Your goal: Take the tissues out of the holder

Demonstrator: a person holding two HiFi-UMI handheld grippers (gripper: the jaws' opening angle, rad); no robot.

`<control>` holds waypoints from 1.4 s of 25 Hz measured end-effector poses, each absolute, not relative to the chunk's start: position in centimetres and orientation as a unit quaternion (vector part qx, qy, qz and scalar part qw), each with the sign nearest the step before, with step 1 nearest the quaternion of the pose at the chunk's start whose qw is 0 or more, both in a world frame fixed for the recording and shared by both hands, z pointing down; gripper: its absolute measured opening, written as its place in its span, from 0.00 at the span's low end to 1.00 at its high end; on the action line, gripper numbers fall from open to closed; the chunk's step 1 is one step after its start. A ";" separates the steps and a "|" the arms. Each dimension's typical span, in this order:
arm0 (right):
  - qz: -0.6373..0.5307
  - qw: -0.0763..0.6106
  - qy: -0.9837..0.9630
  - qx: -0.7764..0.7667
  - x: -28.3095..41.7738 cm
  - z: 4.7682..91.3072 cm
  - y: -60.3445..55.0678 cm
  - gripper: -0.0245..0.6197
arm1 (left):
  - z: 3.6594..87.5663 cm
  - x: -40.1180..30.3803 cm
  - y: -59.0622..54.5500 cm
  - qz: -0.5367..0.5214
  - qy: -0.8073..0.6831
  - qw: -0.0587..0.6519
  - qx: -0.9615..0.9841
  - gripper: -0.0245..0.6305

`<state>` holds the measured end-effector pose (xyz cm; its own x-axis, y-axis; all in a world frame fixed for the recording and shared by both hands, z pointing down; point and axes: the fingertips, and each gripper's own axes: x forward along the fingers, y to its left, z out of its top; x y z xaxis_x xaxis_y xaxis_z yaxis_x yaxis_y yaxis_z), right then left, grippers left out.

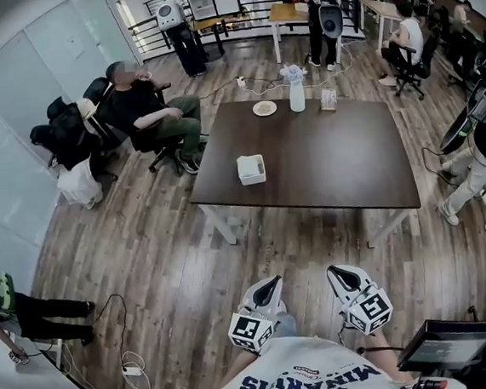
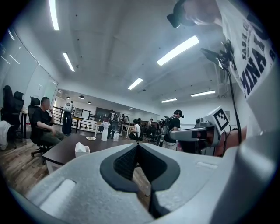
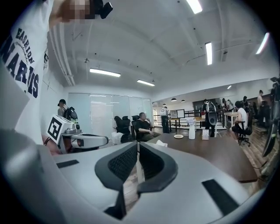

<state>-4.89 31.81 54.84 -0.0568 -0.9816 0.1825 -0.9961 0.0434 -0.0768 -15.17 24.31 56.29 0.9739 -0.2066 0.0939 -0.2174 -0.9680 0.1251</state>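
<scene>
My shirt (image 1: 316,381) fills the bottom edge, both grippers just past it, over plank floor (image 1: 147,258). Left gripper (image 2: 138,145): jaws closed, tips meeting, nothing between. Right gripper (image 3: 137,143): jaws together too, only a hairline slit, empty.

Surface: dark brown square table (image 1: 334,168) on white legs, ahead of me across a strip of floor. The room is an open office. There are glass partitions on the left, a railing at the far end and strip lights overhead. A seated person (image 1: 154,112) is in a black chair off the table's far-left corner, with more people at desks further back.

On the table: white holder (image 1: 252,170) near the left-front edge, tissues (image 2: 79,146) poking out the top. Plate (image 1: 265,108) and white bottle (image 1: 297,95) sit at the far edge, well apart from it.

The holder is well clear of both grippers, ahead of them past the table's near edge. In the left gripper view it sits left of my tips. In the right gripper view it sits just right of them, far behind.
</scene>
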 end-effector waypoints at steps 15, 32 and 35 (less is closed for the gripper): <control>0.107 0.026 -0.702 0.704 -1.7 53.4 16.7 0.05 | 57.4 -14.0 7.4 0.066 -0.115 0.064 0.989 0.04; 0.109 0.020 -0.753 0.648 3.9 55.2 3.7 0.05 | 57.9 -8.4 -2.1 0.077 -0.158 0.067 0.982 0.04; 0.077 0.045 -0.768 0.634 6.2 54.9 0.6 0.05 | 57.6 -5.3 -4.9 0.079 -0.166 0.061 0.981 0.04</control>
<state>6.20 0.61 54.87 -0.1913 -0.9672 0.1673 -0.9811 0.1835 -0.0613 -5.27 -4.94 57.62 0.9324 -0.3155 0.1761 -0.3350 -0.9375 0.0939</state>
